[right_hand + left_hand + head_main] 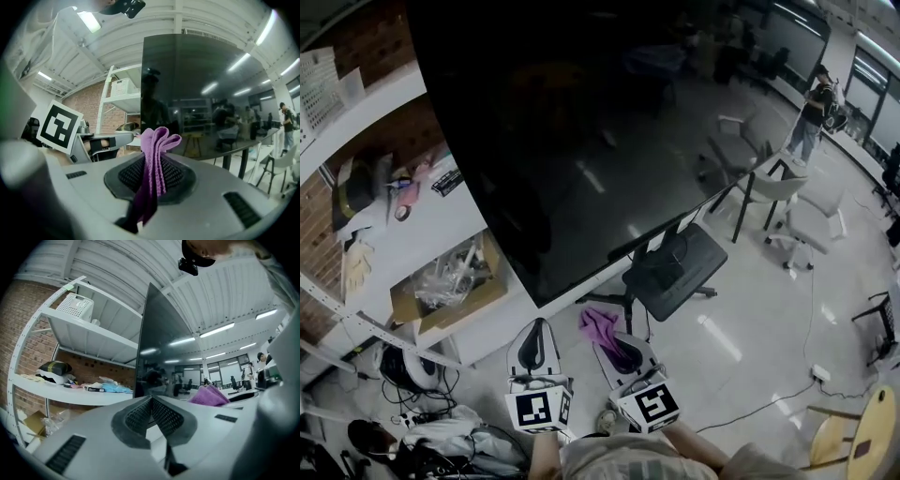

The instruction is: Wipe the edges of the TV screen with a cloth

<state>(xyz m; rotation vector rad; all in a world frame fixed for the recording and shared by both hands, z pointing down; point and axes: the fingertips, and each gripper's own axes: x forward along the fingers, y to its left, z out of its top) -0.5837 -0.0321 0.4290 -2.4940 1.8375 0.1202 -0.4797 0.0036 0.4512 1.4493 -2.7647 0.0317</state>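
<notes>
clearly, right gripper (pixel 157 161) clamped on a folded purple cloth (pixel 158 140), left gripper (pixel 151 404) jaws pressed together and empty, only the head view shows both held below the tv screen (pixel 581 141) lower edge

This looks like an open-plan office or lab. A brick wall (pixel 26 333) backs cluttered white shelves (pixel 422 234). Swivel chairs (pixel 811 225) stand on a glossy floor (pixel 750 356), with strip lights (pixel 216 330) under a ribbed ceiling and tall windows (pixel 872 89) along the far side.
</notes>
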